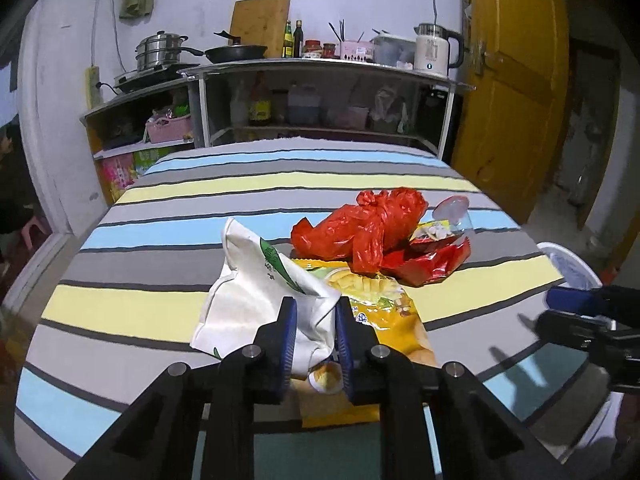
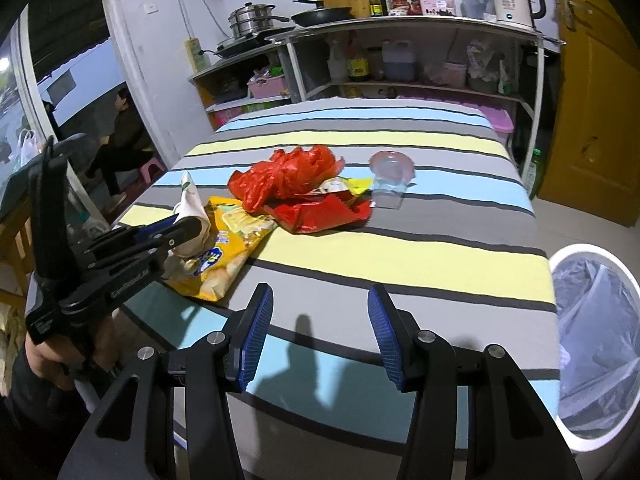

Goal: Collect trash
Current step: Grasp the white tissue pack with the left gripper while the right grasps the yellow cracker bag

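left gripper point(image 1: 316, 336): clamped on white bag point(image 1: 256, 292) at table's near edge, over yellow chip bag point(image 1: 384, 308) | right gripper point(image 2: 320, 332): fingers apart, nothing between | red bag point(image 1: 360, 228) mid-table point(image 1: 160, 308) | bin point(image 2: 600, 340) beside table

The left gripper point(image 2: 188, 228) carries white embossed lettering along its black arm that seems to begin "Gen" and end "AI", though the middle letters are too small to make out. The white kettle point(image 2: 512, 0) bears a small grey "55" with a degree mark on its front. Printing on the yellow snack bag point(image 2: 228, 248) and the white bag point(image 1: 256, 292) is too blurred to read.
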